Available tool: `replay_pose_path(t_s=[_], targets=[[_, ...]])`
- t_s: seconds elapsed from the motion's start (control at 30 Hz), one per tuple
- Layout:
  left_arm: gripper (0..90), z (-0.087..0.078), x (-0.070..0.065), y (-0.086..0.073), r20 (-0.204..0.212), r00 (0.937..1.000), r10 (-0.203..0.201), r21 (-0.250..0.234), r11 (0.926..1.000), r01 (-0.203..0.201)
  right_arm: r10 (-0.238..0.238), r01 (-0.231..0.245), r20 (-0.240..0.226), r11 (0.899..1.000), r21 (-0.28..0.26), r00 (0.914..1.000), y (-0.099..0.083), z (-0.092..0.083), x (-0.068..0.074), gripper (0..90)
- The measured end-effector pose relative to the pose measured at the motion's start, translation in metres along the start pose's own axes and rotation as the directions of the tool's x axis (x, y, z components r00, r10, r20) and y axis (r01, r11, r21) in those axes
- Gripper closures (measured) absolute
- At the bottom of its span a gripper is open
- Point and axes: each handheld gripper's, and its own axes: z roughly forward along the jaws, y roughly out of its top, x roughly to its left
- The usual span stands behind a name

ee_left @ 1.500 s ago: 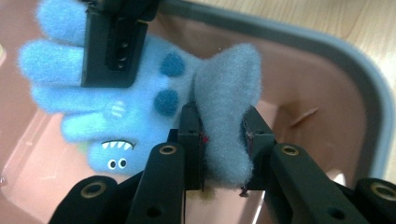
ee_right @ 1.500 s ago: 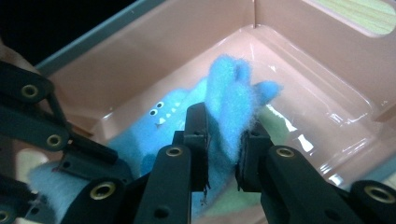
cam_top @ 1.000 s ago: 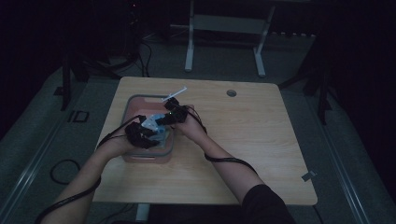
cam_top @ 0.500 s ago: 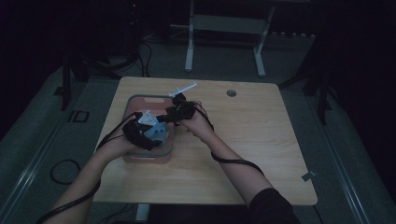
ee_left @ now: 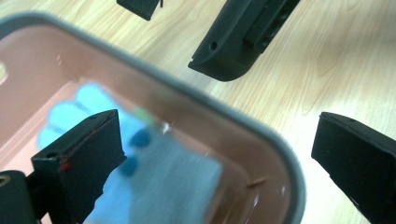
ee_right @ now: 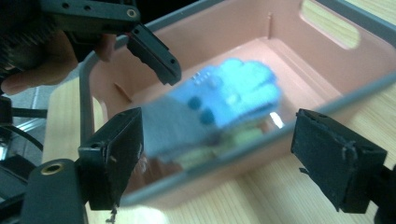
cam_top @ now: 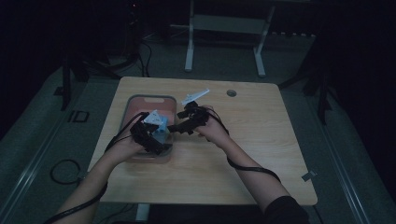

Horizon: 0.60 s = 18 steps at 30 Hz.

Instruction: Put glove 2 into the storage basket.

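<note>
Left claw (cam_top: 150, 138): jaws wide apart, just been opening, nothing pressed between them; poised over the near right rim of the pink bin (cam_top: 164, 99). In the left gripper view 1 jaw hangs above the blue-and-grey glove (ee_left: 154, 177), the other over bare wood.

Right claw (cam_top: 181, 127): jaws also spread, just been opening, gripping nothing; it sits just right of the bin, pointing toward it.

Glove (ee_right: 219, 102): lies loose inside the bin, free of both claws.

Bin: grey-rimmed, stands on the left half of the wooden tabletop (cam_top: 261, 140).
</note>
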Motion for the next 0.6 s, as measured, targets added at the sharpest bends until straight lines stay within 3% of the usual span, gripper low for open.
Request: replay_pose_path(t_s=[0.2,0.6], targets=[[2.4,0.01,-0.013,0.011,0.023,0.9996,0.019,-0.01,0.9998,-0.019,0.015,-0.015,0.005,1.0,-0.023,0.9999,-0.018,-0.017,-0.004,17.0],[2.4,0.031,-0.041,0.032,0.072,0.9951,0.068,-0.015,0.9977,-0.067,0.02,-0.02,0.044,1.0,0.0,0.9988,-0.056,-0.041,-0.016,17.0]])
